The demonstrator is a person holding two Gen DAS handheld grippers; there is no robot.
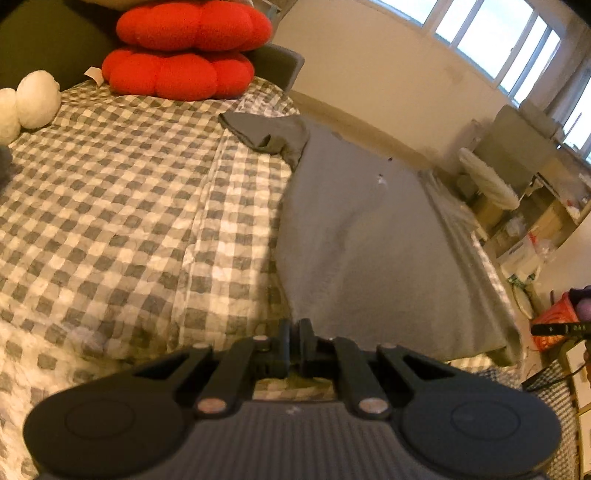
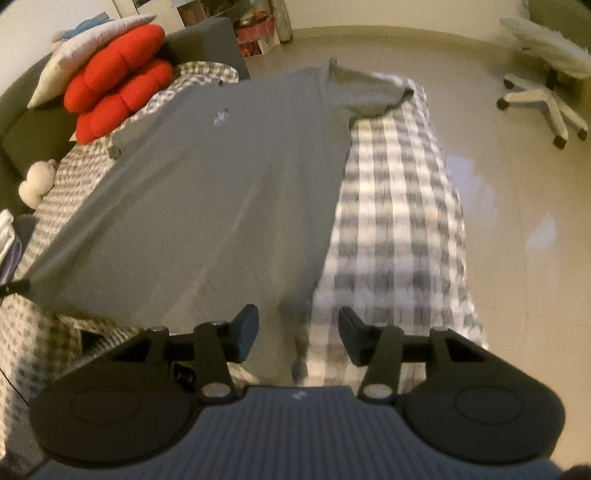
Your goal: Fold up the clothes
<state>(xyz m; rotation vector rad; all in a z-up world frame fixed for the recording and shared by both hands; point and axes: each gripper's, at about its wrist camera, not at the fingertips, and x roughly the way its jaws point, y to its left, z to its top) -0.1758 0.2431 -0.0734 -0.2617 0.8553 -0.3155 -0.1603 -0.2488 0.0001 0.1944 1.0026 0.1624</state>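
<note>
a: while the grey t-shirt (image 2: 192, 192) lies spread on the checked bed cover (image 1: 122, 206), why is the left claw (image 1: 294, 345) clenched?

b: it seems to pinch the hem's left corner, lifting that edge for a fold; the actual contact is hidden.

a: and the right claw (image 2: 298, 334)?

b: released, jaws apart, the hem's right corner between them untouched. red cushions (image 2: 118, 96) stay clear at the bed's head.

Daylight pours through blown-out windows (image 1: 491, 33) in the left wrist view, warming the pale wall. The right wrist view is dimmer, with soft glare on the floor (image 2: 480, 173) and motion blur smearing the checked bedcover (image 2: 399, 221). Fisheye distortion bends both frames' edges, corners dark.
</note>
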